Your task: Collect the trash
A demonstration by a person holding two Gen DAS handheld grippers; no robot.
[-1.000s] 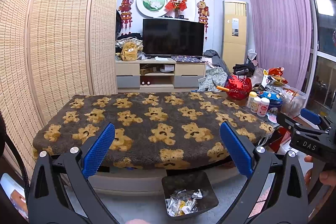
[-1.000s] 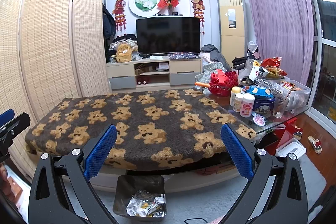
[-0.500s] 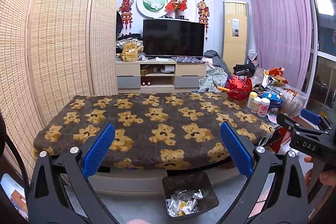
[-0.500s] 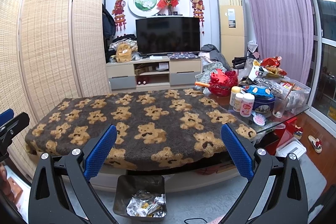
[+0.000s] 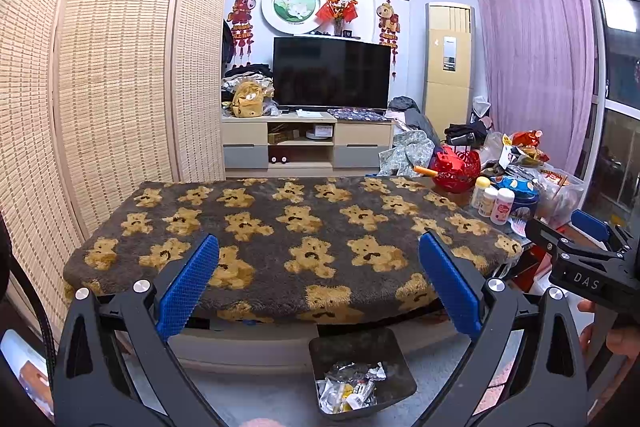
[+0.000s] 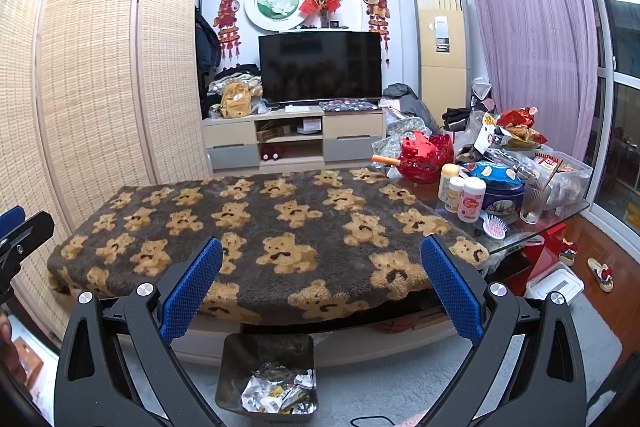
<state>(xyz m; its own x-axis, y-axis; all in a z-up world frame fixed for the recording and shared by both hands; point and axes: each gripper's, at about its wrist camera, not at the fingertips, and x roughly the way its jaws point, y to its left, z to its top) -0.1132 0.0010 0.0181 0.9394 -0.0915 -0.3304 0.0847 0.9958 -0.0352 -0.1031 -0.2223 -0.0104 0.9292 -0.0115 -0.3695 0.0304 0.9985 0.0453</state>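
Both grippers spread wide with nothing in them right now: left gripper (image 5: pixel 318 287) and right gripper (image 6: pixel 322 289) just hang in front of the table edge, blue pads apart. Below the jaws on the floor sits the dark square trash bin (image 5: pixel 396 343), and the trash (image 5: pixel 348 385) is already piled in it, crumpled foil-ish wrappers and paper scraps. Beyond the jaws is the bear-print blanket (image 6: pixel 260 227), and I can't spot any loose litter on it. My guess is that stuff handles feather-light, crinkly and a bit slick, so I'd pinch a scrunched fold, not a flat edge. To the right of my jaws there's a clutter pile with a blue chip bag (image 6: pixel 494 173), can't tell if that counts as trash. The right view shows the pink hairbrush (image 6: pixel 494 227) and a slipper (image 6: pixel 600 273) on the floor; the left view doesn't really, but it catches the right gripper's body from the side.
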